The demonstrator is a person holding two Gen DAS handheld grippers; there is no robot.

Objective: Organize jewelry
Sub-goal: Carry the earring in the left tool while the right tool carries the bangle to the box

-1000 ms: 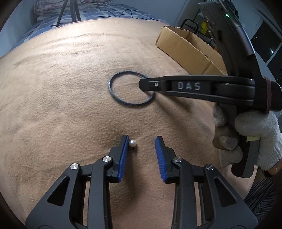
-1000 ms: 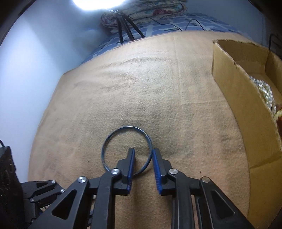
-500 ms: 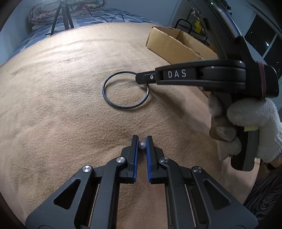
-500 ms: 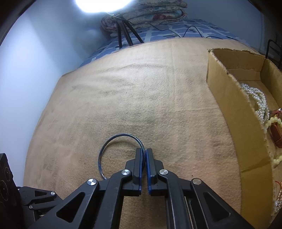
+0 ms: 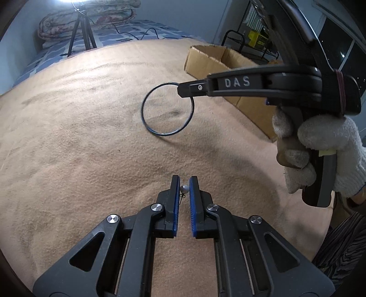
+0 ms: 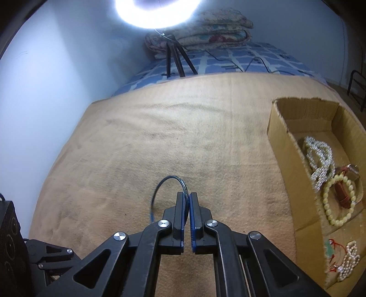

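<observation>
Left wrist view: the left gripper [image 5: 184,182] has its fingers [image 5: 176,201] drawn narrow around a pearl earring [image 5: 184,189], which sits between the blue pads near their tips, its small post hanging below. The gripper is over the tan blanket [image 5: 80,137]. Beyond it, the right gripper [image 5: 183,90], held by a gloved hand [image 5: 320,155], grips a dark blue bangle [image 5: 167,109] at its rim; the bangle hangs tilted above the blanket, between the left gripper and the cardboard box [image 5: 219,61]. A tripod [image 5: 81,34] and folded quilt [image 5: 89,19] stand far behind the box's side of the blanket.

Right wrist view: the right gripper [image 6: 187,198] has its fingers [image 6: 179,212] pressed nearly together on the bangle [image 6: 160,189], whose loop extends away from the box. The cardboard box [image 6: 286,146] lies to the side of the gripper, holding a rhinestone bracelet [image 6: 319,157], a cream bead bracelet [image 6: 338,201], a reddish-brown item [image 6: 343,194] and further small pieces [image 6: 345,260] at its near end.
</observation>
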